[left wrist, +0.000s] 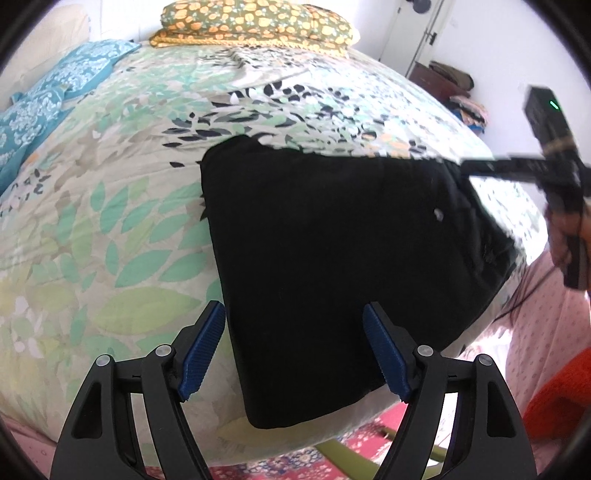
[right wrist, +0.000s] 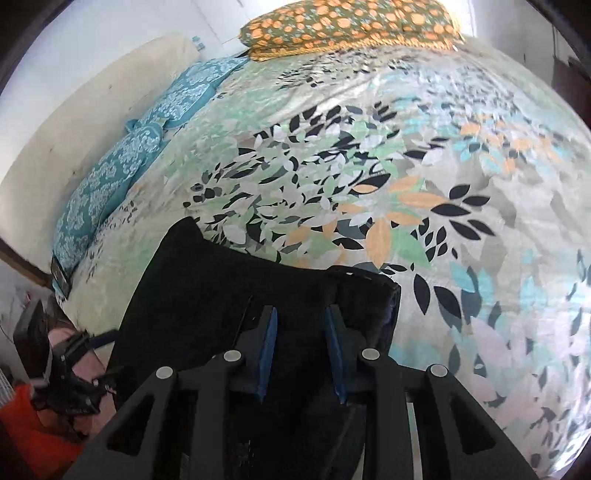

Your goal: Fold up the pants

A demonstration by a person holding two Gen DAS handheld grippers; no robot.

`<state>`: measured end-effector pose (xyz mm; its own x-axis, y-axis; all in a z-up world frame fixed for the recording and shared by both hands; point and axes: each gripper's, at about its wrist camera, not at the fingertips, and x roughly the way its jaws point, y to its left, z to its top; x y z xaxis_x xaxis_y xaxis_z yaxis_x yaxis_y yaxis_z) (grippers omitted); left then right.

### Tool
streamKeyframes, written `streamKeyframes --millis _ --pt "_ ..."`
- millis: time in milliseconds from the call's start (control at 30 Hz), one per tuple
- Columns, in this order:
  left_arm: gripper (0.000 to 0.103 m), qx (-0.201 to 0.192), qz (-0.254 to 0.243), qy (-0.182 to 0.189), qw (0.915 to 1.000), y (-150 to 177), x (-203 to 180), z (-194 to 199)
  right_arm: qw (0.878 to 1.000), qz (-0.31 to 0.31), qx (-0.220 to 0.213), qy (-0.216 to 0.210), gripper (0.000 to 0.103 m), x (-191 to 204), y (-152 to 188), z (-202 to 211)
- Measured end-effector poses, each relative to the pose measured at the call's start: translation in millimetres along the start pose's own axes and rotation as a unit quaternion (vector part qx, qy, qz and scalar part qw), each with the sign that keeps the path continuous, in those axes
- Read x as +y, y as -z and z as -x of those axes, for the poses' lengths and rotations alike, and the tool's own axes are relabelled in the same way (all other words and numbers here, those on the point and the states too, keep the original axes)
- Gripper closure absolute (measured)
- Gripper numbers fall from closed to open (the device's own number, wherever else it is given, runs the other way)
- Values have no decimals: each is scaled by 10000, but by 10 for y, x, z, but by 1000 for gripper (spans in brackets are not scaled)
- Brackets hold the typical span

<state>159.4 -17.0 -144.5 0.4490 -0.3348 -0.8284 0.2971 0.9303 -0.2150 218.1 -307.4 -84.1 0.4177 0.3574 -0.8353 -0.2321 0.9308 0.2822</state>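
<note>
1. Black pants [left wrist: 332, 258], folded into a thick rectangle, lie on a bed [left wrist: 110, 229] covered by a leaf-print sheet, near its front edge.
2. The left tool [left wrist: 293, 350] hangs over the near corner of the pants, jaws spread wide, blue pads [left wrist: 203, 350] clear of the cloth and gripping nothing.
3. The right tool [right wrist: 301, 350] points down at the pants [right wrist: 207, 295]; its jaws stand narrowly apart with dark cloth behind the gap, and whether the pads touch it cannot be told.
4. A floral pillow [left wrist: 255, 22] sits at the far end of the bed, blue patterned pillows [left wrist: 44, 99] along the left side.
</note>
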Motion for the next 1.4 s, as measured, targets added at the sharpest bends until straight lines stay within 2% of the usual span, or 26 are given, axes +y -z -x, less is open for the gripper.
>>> streamKeyframes --millis 133,200,267,333,433,967,1067,1133,1200,1233,1300,1367,1400 --pt "20 -83 153 -88 9998 -47 -22 37 9980 576 236 109 75 348 397 224" --pt "19 0 34 -116 9999 -36 -83 5 9949 800 562 255 75 459 618 143" --pt "18 200 -141 -235 9994 -3 -160 -95 9878 1062 939 641 74 522 838 -32" --pt "16 338 -269 -386 9983 29 -198 -177 9857 1152 943 787 74 536 961 -111" --pt "14 359 -225 -398 9983 29 -170 -194 9834 1260 916 926 73 571 990 -118" --pt "11 381 -193 -461 9980 47 -140 -197 9832 1289 820 1001 71 570 1052 -104" --pt "10 377 -191 -486 9979 51 -142 -200 9846 1281 798 880 63 574 1055 -106" --pt "9 379 -168 -488 9979 52 -134 -202 9860 1299 793 675 40 600 1064 -115" --pt "9 405 -104 -447 9981 50 -112 -196 9852 1412 711 657 32 665 1071 -91" --pt "9 420 -53 -396 9983 39 -86 -182 9857 1432 623 638 32 682 1066 -51" --pt "9 316 163 -246 9991 -3 17 -96 9934 1081 265 289 32 579 1001 126" --pt "9 34 589 -86 9982 -68 231 43 9992 380 -75 -30 32 290 899 291" --pt "9 -53 813 -36 9967 -94 344 86 9997 -38 -154 -162 26 89 851 331"
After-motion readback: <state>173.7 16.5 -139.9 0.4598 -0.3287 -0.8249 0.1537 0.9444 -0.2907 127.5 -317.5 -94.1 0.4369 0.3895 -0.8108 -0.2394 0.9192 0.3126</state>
